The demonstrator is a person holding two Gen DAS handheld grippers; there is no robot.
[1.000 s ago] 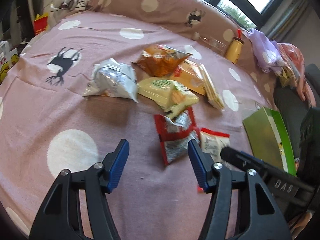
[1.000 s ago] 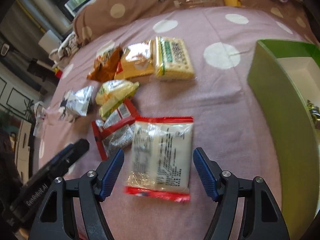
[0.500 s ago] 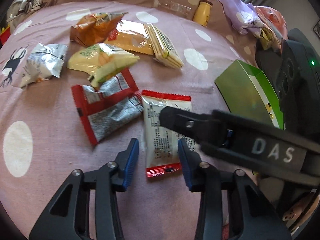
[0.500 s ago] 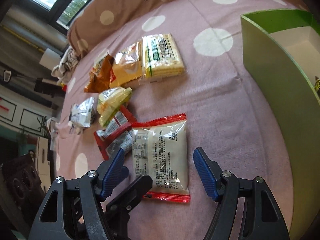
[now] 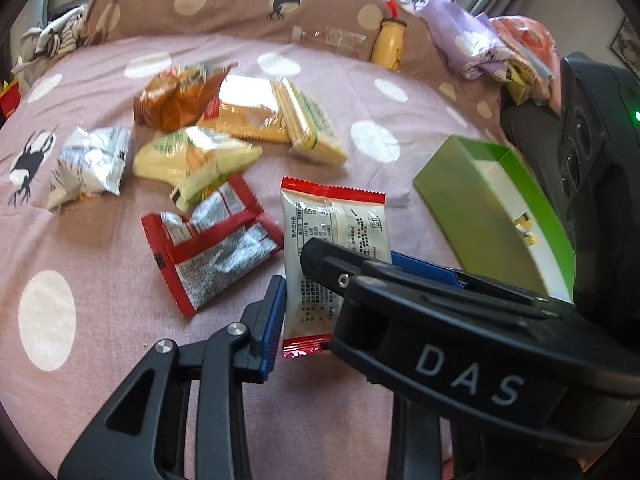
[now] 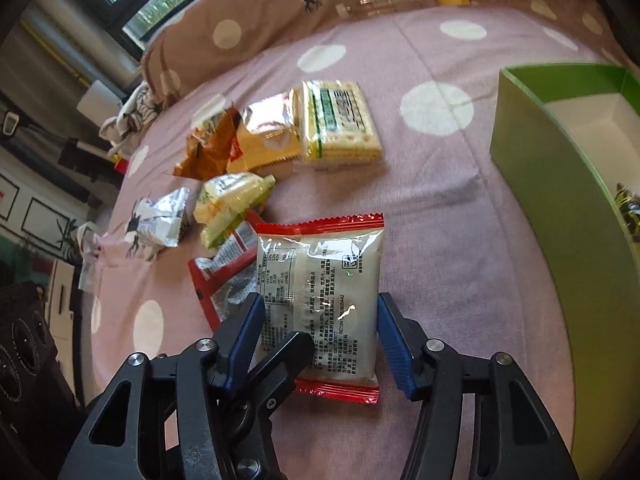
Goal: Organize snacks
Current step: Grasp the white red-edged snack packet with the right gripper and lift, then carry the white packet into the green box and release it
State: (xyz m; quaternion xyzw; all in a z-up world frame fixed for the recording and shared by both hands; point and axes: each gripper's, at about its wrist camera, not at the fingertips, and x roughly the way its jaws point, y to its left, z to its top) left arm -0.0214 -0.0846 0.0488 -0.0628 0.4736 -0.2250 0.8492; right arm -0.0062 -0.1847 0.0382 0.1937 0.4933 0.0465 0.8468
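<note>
A clear snack pack with red ends [image 6: 320, 296] lies flat on the pink dotted bedspread; it also shows in the left wrist view [image 5: 332, 240]. My right gripper [image 6: 320, 340] is open, its blue pads on either side of the pack's near half. My left gripper [image 5: 312, 312] is low at the pack's near left edge; its right finger is hidden behind the right gripper's body, which crosses in front. A red and silver packet [image 5: 212, 248] lies just left of the pack. A green open box [image 6: 568, 184] stands to the right.
Further back lie a yellow-green bag [image 5: 196, 164], a silver bag [image 5: 88, 164], an orange bag [image 5: 176, 96], a yellow cracker pack [image 5: 248, 116] and a green-striped biscuit pack [image 6: 340, 120]. A yellow bottle [image 5: 388, 44] and clear bottle [image 5: 332, 40] rest against the pillow.
Both grippers have moved closer to the red-ended pack. The right gripper's jaws have narrowed around it. The left gripper has come in at its left edge.
</note>
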